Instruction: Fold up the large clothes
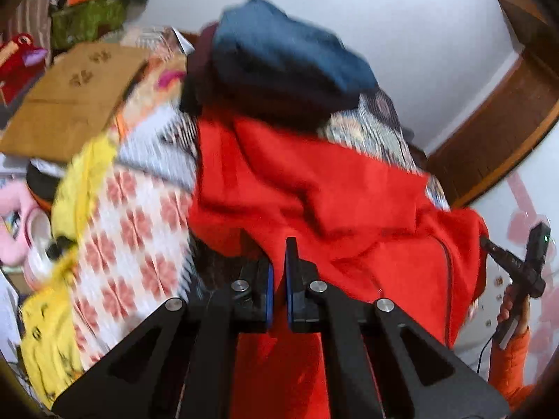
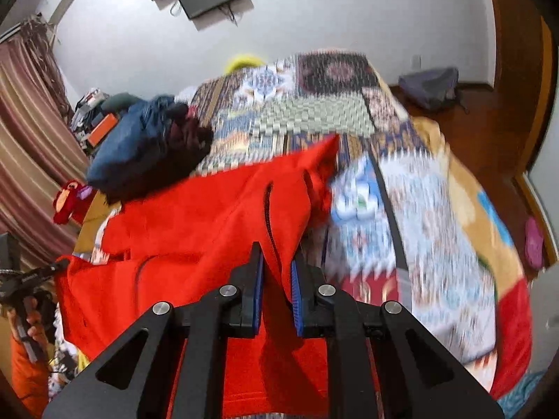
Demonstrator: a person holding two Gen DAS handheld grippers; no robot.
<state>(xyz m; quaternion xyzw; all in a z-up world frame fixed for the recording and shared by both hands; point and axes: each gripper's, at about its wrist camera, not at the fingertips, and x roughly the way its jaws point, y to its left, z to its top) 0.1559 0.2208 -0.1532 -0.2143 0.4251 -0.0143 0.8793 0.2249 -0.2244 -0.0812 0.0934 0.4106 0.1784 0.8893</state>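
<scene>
A big red zip-up garment point(image 1: 314, 188) is spread over the patterned bed cover and lifted along its near edge. My left gripper point(image 1: 278, 262) is shut on that near edge, with red cloth pinched between its blue pads. In the right wrist view the same red garment point(image 2: 209, 216) hangs from my right gripper point(image 2: 276, 272), which is shut on a fold of it beside the dark zipper point(image 2: 269, 216). My right gripper point(image 1: 489, 244) also shows at the far right of the left wrist view, pinching the garment's corner, with a hand in an orange sleeve point(image 1: 510, 359) below it.
A pile of dark blue and maroon clothes point(image 1: 279, 59) lies on the bed behind the red garment. A yellow cloth point(image 1: 70, 209) and a cardboard box point(image 1: 70, 94) sit at the left. The patterned quilt point(image 2: 401, 209) stretches right. Wooden floor point(image 2: 489, 122) and a grey bag point(image 2: 429, 87) lie beyond.
</scene>
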